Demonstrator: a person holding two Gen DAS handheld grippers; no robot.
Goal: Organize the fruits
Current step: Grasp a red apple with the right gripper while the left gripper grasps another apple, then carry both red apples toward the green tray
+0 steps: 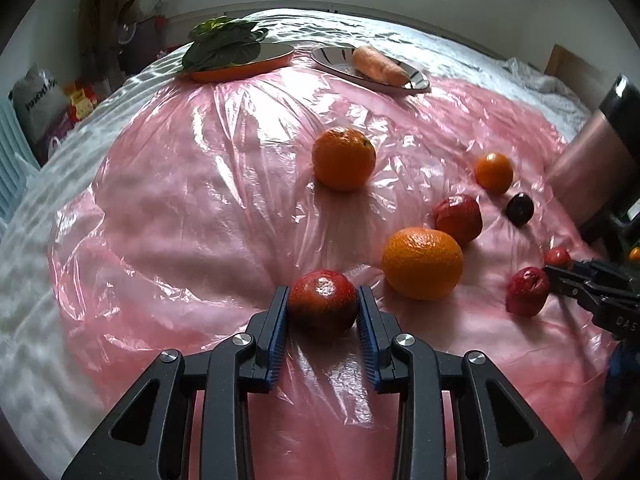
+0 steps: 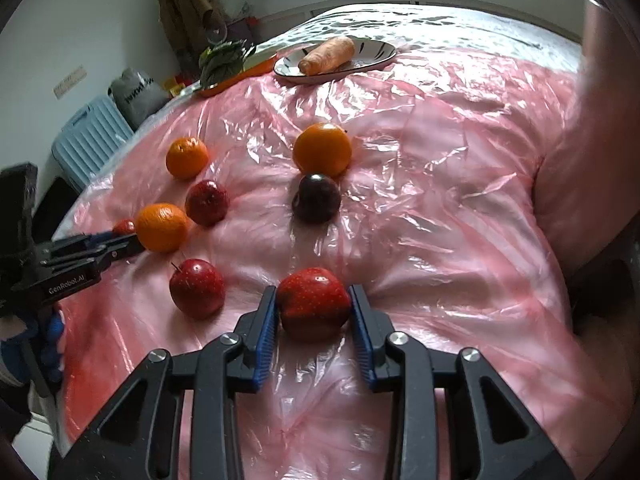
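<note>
Two grippers over a bed covered in pink plastic sheet (image 2: 440,160). The left gripper (image 1: 323,306) clamps one red apple (image 1: 323,300); the right gripper (image 2: 313,304) clamps another apple (image 2: 313,300). Both fruits look firm, smooth, likely slippery; gripping across the widest middle suits them.

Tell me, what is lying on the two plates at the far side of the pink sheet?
The orange plate holds leafy greens; they cover most of its surface. The striped plate holds a carrot. What lies under either is hidden.
</note>
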